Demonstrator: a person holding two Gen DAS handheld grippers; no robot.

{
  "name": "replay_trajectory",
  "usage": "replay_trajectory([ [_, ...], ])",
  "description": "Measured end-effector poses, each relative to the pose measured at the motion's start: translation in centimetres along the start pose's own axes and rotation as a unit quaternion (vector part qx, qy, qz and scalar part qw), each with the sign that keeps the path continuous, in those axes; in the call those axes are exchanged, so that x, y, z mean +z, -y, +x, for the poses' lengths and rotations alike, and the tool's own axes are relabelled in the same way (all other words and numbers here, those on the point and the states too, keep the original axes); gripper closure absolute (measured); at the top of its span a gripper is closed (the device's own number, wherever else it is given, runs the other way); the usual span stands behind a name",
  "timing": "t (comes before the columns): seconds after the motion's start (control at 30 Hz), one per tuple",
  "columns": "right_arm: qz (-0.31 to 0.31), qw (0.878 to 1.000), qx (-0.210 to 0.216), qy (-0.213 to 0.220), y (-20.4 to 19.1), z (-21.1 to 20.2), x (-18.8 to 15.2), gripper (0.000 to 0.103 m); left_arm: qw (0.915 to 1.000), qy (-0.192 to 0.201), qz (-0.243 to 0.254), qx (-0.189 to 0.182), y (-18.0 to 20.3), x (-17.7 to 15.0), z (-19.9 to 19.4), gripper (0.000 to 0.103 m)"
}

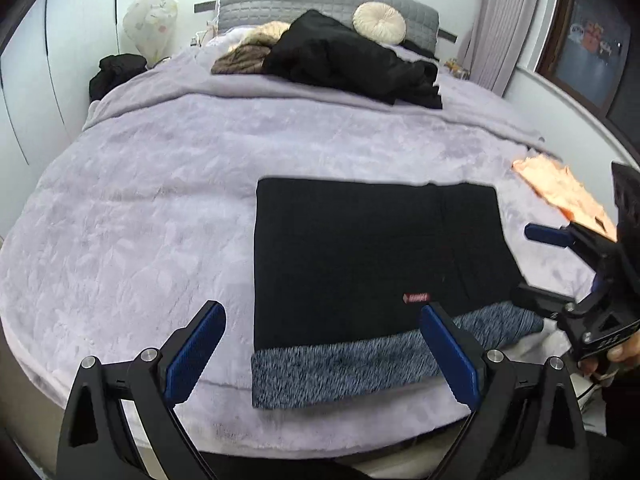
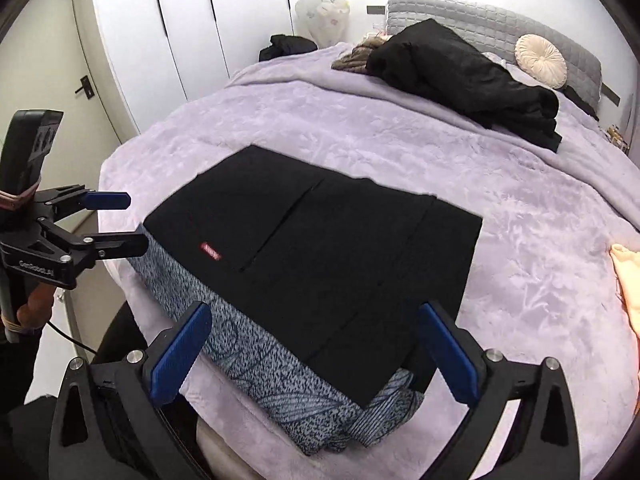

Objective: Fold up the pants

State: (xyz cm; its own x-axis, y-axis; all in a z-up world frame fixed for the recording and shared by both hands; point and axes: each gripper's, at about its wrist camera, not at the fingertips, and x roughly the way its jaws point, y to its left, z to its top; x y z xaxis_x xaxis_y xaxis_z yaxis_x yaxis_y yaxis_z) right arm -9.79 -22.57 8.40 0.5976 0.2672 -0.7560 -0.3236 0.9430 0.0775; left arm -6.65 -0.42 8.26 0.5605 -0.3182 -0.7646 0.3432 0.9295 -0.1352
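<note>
Black pants (image 1: pixel 376 256) lying flat on the lilac blanket (image 1: pixel 140 208) near the bed's front edge, already doubled into a squarish block, grey-blue marled lining (image 1: pixel 344 368) showing along the near edge at 6 o'clock and a small red label (image 1: pixel 416 298) just above it. Left gripper (image 1: pixel 320 344) hovering clear of the cloth, jaws spread wide, nothing between the blue pads (image 1: pixel 192 356); the near left corner of the pants sits between them in view but untouched. Right gripper (image 2: pixel 316 344) likewise wide apart and empty, poised above the near right corner, where the lining bunches a little at 6 o'clock. Seemingly between folds: one fold laid down and released, both tools lifted off. Likely next: a further halving or a tidy-up, which calls for dropping both grippers to matching corners, pinching every layer together and carrying them across evenly. Loose lining at the front edge may slip or crease unless caught with the black layer. Peach cloth (image 1: pixel 560 192) at 3 o'clock and dark clothes pile (image 1: pixel 352 60) at 12 o'clock well apart, out of the way.
</note>
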Motion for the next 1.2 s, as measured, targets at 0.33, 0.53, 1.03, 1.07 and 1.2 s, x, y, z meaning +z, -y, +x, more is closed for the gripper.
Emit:
replay_trajectory([
  [0.33,0.016,0.998,-0.048,-0.028,1.0,1.7,0.7,0.000,0.9923,-0.081,-0.062,0.069,-1.8,-0.1,6.0,0.000],
  [0.53,0.058,0.997,-0.050,-0.006,2.2,2.5,3.7,0.000,0.9937,-0.036,-0.086,0.062,-3.1,4.9,4.5,0.000],
  [1.03,0.026,0.988,-0.141,-0.063,3.7,8.5,4.7,0.000,0.9858,-0.118,-0.119,-0.003,-5.3,4.4,10.8,0.000],
  [1.07,0.054,0.986,-0.138,-0.071,4.8,7.9,4.1,0.000,0.9875,-0.107,-0.115,0.007,-5.3,4.1,9.7,0.000],
  [1.2,0.098,0.984,-0.139,-0.049,5.8,4.0,2.1,0.000,0.9932,-0.049,-0.101,0.030,-4.7,3.3,5.1,0.000],
])
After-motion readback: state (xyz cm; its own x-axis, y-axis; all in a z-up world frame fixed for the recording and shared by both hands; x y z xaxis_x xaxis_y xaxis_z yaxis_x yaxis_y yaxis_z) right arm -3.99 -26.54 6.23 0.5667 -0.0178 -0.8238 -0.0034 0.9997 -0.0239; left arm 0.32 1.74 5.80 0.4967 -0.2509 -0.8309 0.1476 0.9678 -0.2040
